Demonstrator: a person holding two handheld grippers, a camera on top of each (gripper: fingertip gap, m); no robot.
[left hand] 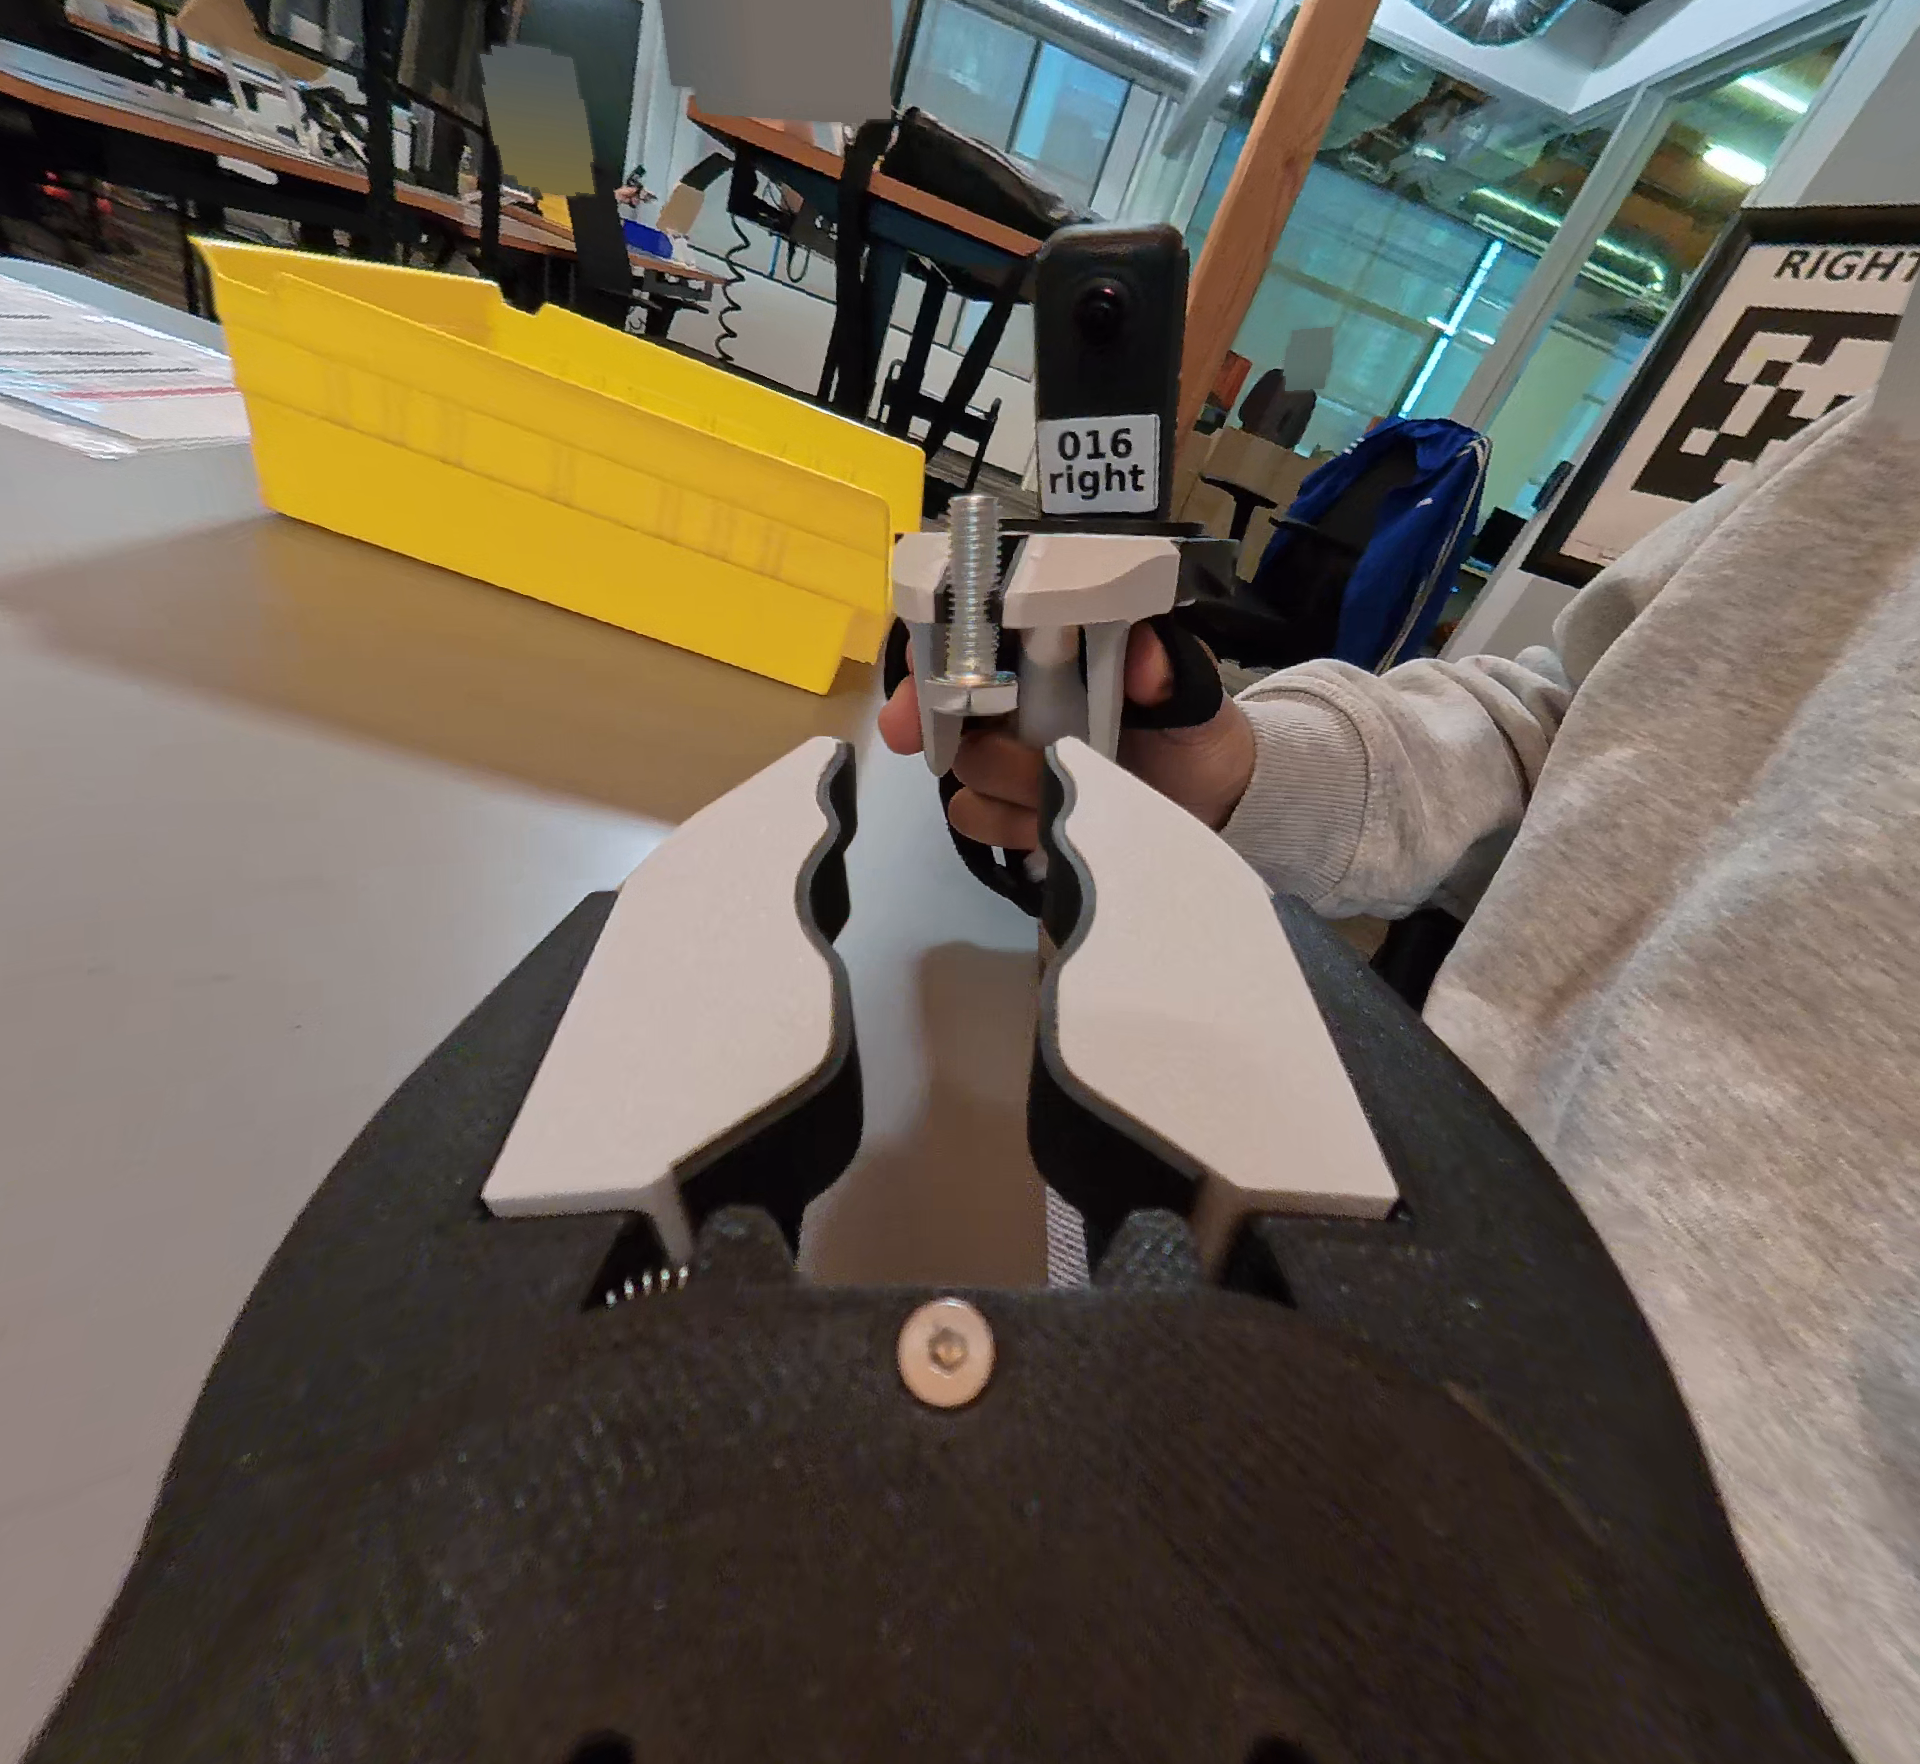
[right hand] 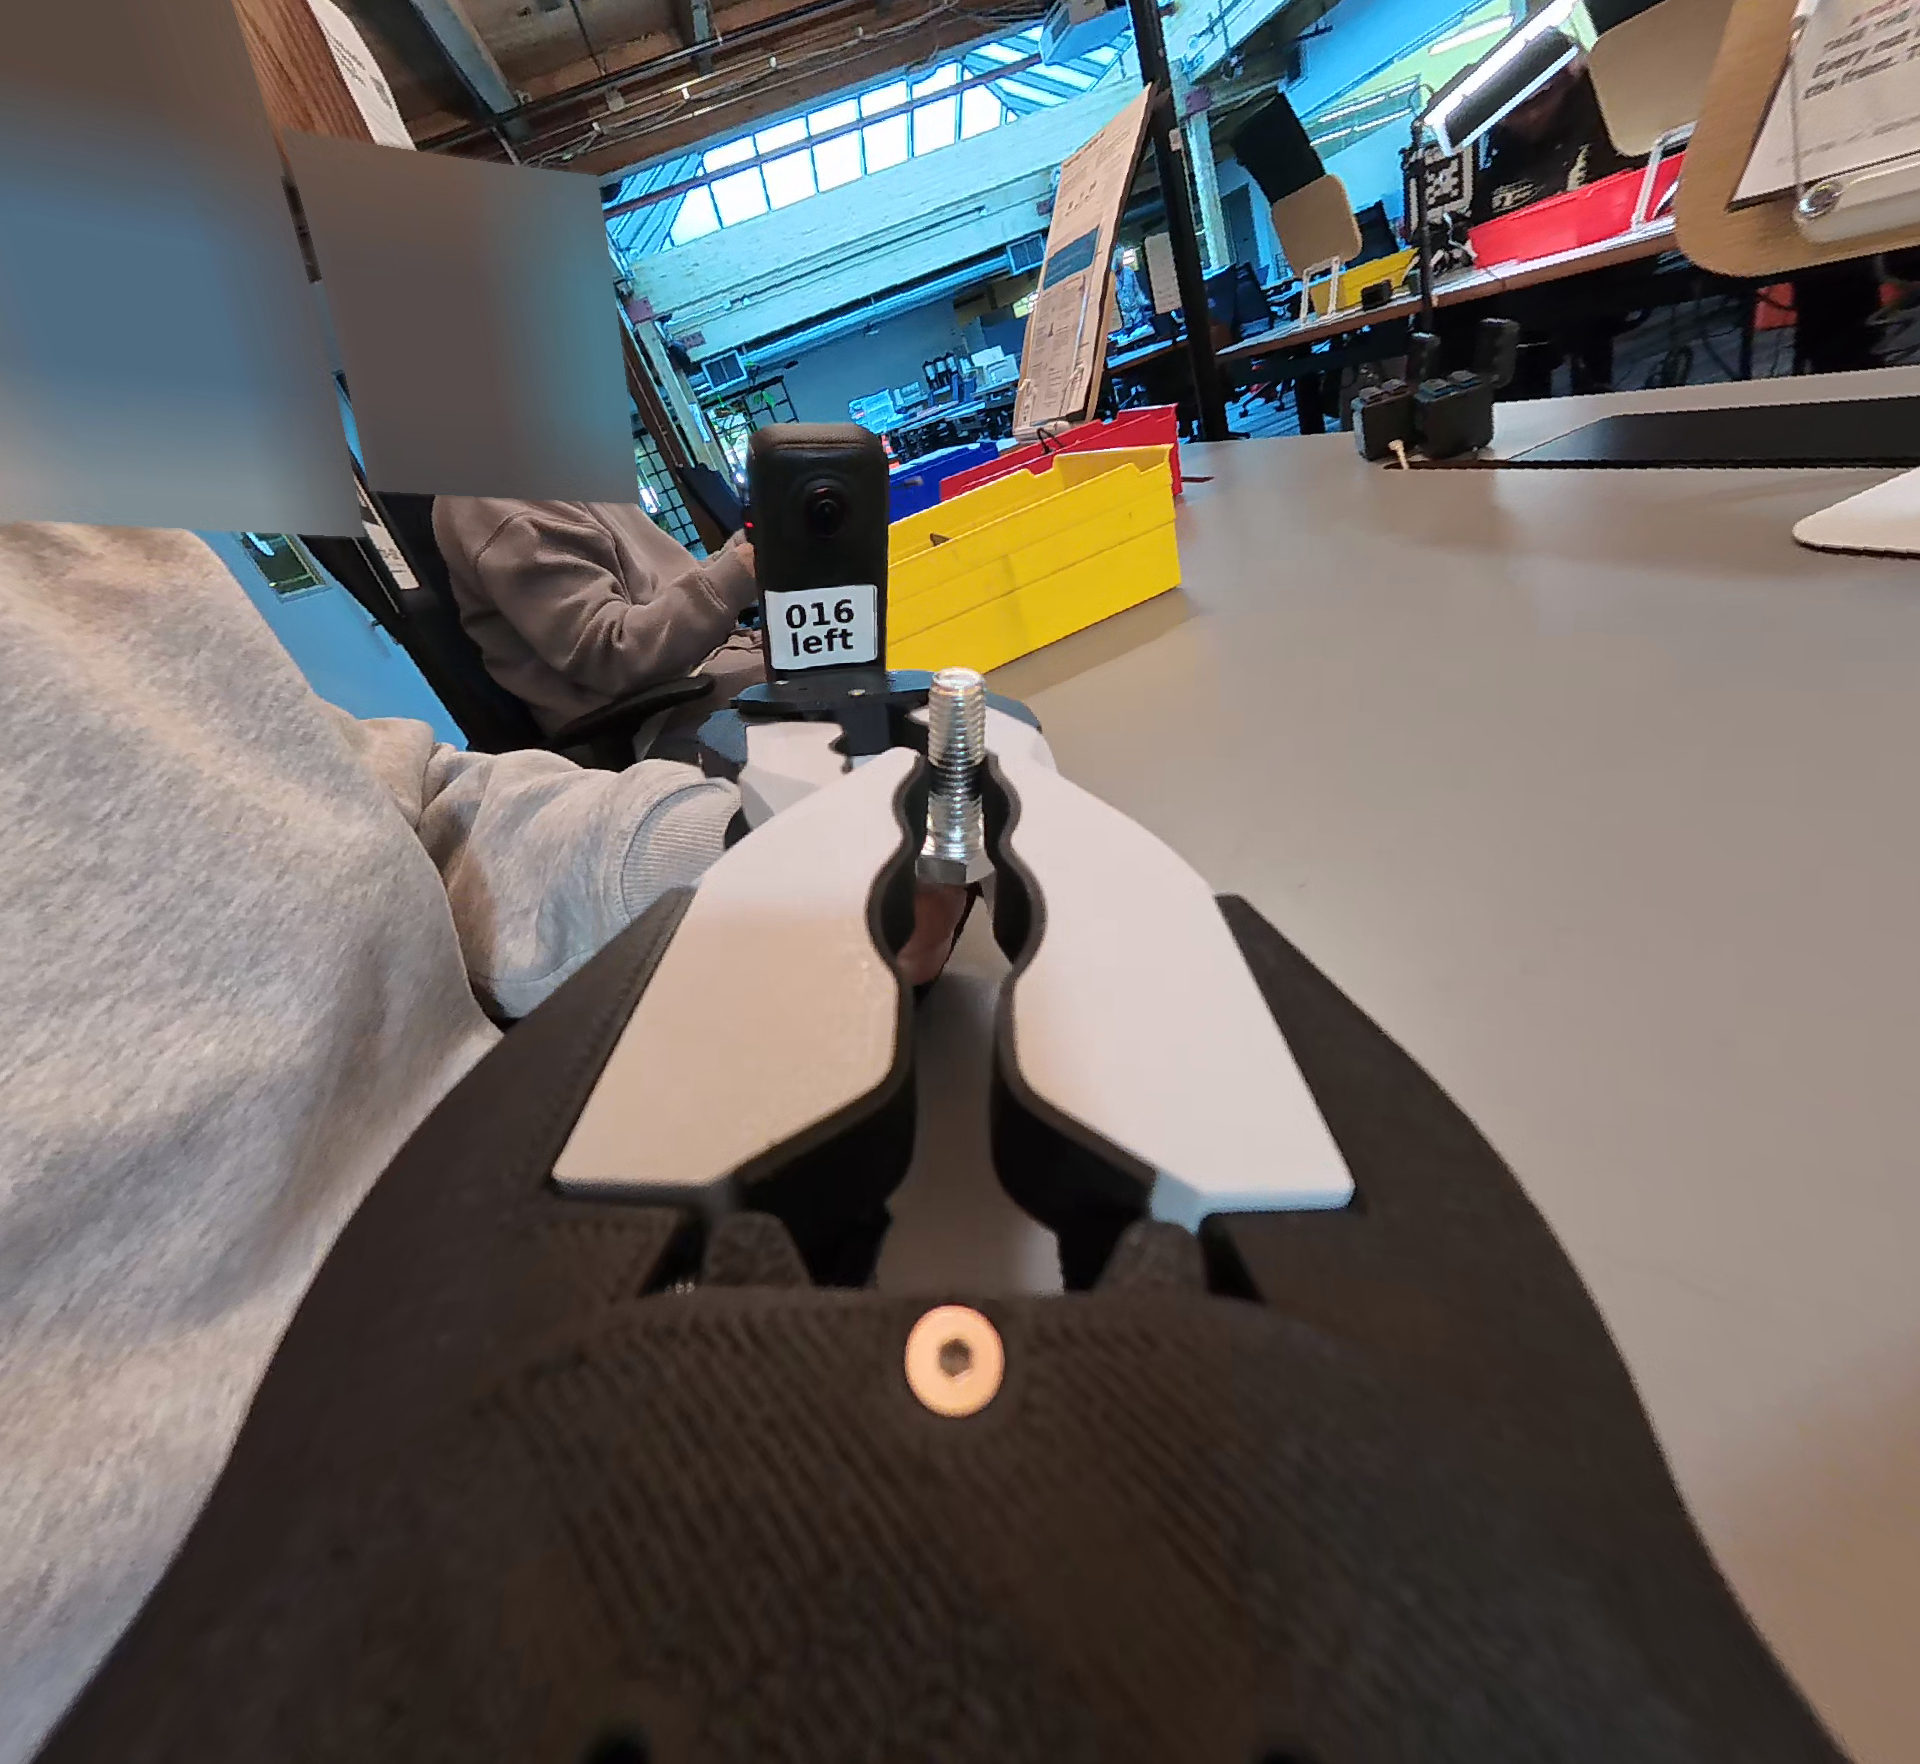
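A silver bolt (right hand: 954, 779) stands upright, threaded end up and hex head down, clamped between the white fingers of my right gripper (right hand: 956, 805), which is shut on it. In the left wrist view the same bolt (left hand: 971, 592) shows in the right gripper (left hand: 977, 587), held by a hand above the grey table (left hand: 260, 883). My left gripper (left hand: 951, 779) is open and empty, and faces the bolt from a short distance, slightly below it. The left gripper's black camera (right hand: 821, 509) shows just behind the bolt.
A yellow bin (left hand: 520, 447) lies on the table beyond the grippers; it also shows in the right wrist view (right hand: 1039, 540), with red (right hand: 1101, 436) and blue (right hand: 914, 473) bins behind. A grey sleeve (left hand: 1403, 779) is at the right. A seated person (right hand: 582, 592) is behind. A monitor foot (right hand: 1860, 519) is far right. The tips of both grippers are at nearly the same place.
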